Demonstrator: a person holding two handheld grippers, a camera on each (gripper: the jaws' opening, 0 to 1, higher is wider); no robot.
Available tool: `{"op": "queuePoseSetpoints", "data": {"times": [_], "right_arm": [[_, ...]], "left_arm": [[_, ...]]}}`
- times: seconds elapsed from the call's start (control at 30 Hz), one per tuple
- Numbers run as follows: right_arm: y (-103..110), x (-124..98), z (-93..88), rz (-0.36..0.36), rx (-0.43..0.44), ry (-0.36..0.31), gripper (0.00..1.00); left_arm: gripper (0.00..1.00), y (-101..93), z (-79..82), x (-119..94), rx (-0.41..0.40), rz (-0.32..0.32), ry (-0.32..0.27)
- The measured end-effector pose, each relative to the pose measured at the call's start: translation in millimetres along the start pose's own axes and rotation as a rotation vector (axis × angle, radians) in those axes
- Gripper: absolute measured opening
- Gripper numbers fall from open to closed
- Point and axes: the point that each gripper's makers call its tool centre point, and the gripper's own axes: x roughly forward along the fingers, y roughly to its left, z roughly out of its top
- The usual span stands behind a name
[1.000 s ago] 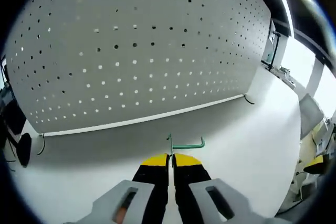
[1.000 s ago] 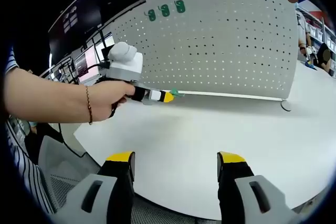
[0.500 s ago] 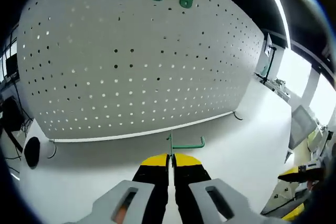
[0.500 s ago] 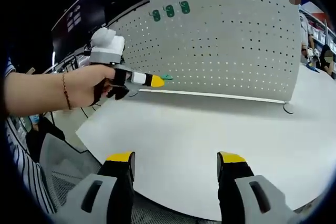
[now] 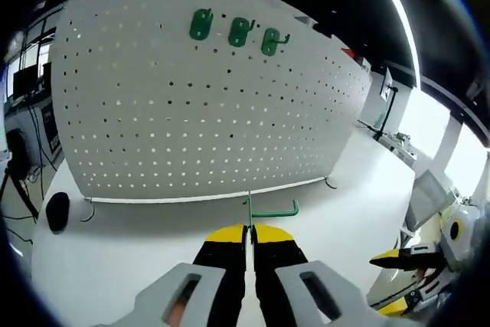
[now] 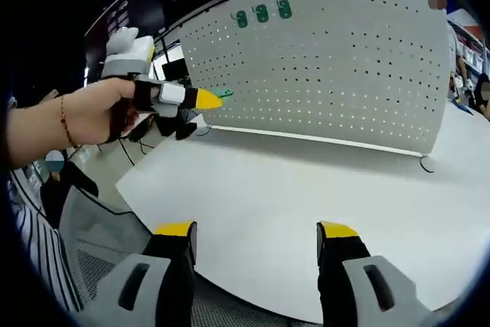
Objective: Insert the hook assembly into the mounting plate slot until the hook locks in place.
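Note:
My left gripper (image 5: pixel 249 227) is shut on a green hook (image 5: pixel 269 210), whose arm sticks out to the right just past the yellow jaw tips. Ahead stands the white pegboard mounting plate (image 5: pixel 191 105), upright on the table, with three green hooks (image 5: pixel 239 31) hung near its top edge. In the right gripper view the left gripper (image 6: pixel 200 99) is held by a hand at the left, raised above the table with the green hook (image 6: pixel 223 95) at its tip, in front of the pegboard (image 6: pixel 337 74). My right gripper (image 6: pixel 256 229) stands open over the near table edge, holding nothing.
The white table (image 6: pixel 306 189) stretches from the pegboard's foot to the near edge. Monitors and cables (image 5: pixel 23 89) sit left of the board. A grey chair (image 6: pixel 92 227) stands below the table edge at the left. The right gripper (image 5: pixel 417 262) shows at the lower right of the left gripper view.
The left gripper has risen and drawn back with the hook, so the pegboard's top row of hooks has come into its view. The right gripper has stayed open and nearly still.

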Motion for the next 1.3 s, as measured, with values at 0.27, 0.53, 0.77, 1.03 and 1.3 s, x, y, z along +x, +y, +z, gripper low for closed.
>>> {"op": "queuePoseSetpoints", "data": {"times": [0.27, 0.53, 0.77, 1.03, 1.3], "right_arm": [[4, 0, -0.4, 0.015, -0.02, 0.002, 0.6], [8, 0, -0.6, 0.036, -0.028, 0.006, 0.6], [14, 0, 4.1, 0.064, -0.017, 0.0, 0.59], [27, -5, 31.8, 0.126, 0.094, -0.068, 0.55], [51, -6, 67.3, 0.219, 0.204, -0.135, 0.44]], "left_arm": [[0.01, -5.7, -5.4, -30, -0.03, -0.012, -0.03], [0.01, -15.3, -19.2, -58, -0.079, -0.049, -0.055], [0.01, -25.9, -30.1, -72, -0.12, -0.075, -0.074], [0.01, -33.7, -44.3, -79, -0.138, -0.092, -0.07], [0.01, -45.4, -48.5, -78, -0.144, -0.12, -0.071]]}}
